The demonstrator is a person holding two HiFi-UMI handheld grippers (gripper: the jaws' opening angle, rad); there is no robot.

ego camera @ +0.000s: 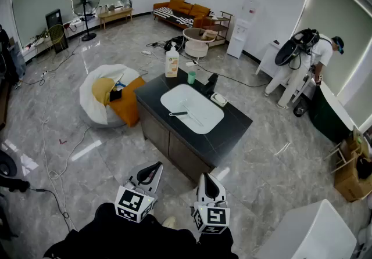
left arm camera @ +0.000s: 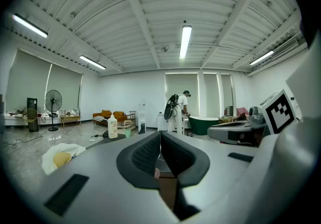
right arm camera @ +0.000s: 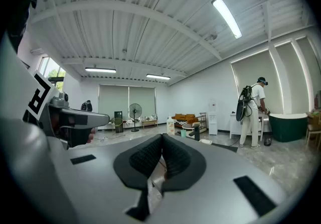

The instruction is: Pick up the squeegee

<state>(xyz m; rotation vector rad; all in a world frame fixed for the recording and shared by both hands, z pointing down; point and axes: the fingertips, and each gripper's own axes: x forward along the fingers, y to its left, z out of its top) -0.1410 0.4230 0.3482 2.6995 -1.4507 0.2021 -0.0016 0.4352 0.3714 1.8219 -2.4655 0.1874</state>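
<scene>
Head view: squeegee (ego camera: 179,114) in sink (ego camera: 187,97), prob. light + stiff; take by dark handle. Left gripper (ego camera: 152,169), right gripper (ego camera: 208,180) both closed, empty.

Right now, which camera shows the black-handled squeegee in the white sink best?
The head view: it looks down into the white sink basin, where the black-handled squeegee lies in full. Both gripper views look level across the room and show nothing of it.
</scene>
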